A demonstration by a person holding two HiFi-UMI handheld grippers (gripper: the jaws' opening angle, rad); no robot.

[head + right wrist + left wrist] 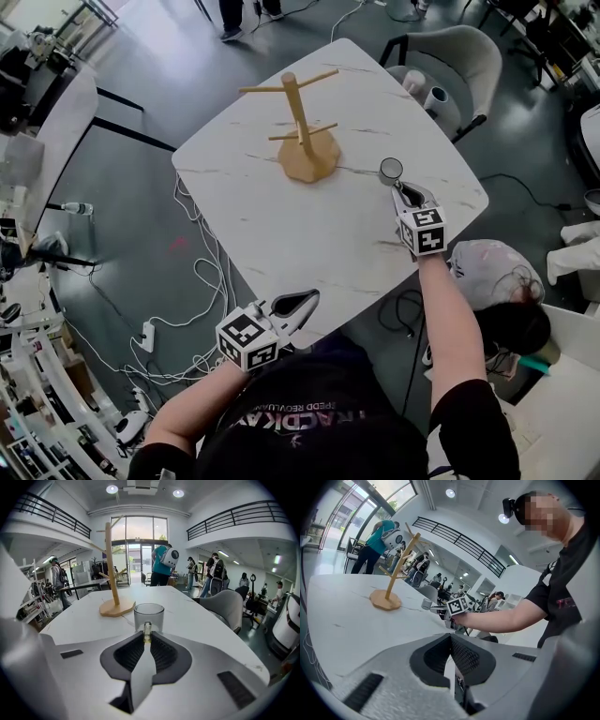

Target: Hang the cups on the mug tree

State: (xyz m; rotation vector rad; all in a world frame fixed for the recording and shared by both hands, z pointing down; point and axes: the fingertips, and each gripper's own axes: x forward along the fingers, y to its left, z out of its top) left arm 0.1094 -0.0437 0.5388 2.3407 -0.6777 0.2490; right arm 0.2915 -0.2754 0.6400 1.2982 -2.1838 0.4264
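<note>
Right tongs (147,638) pinching cup (149,615) handle, clear only in right gripper view

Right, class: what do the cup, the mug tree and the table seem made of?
Cup: clear glass, it seems; the table shows through it. Mug tree: pale unpainted wood, matt. Table: white, grey-veined, marble or an imitation; cannot tell.

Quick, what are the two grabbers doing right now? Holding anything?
Left gripper: closed, holding nothing.
Right gripper: closed on the handle of the clear glass cup.
</note>
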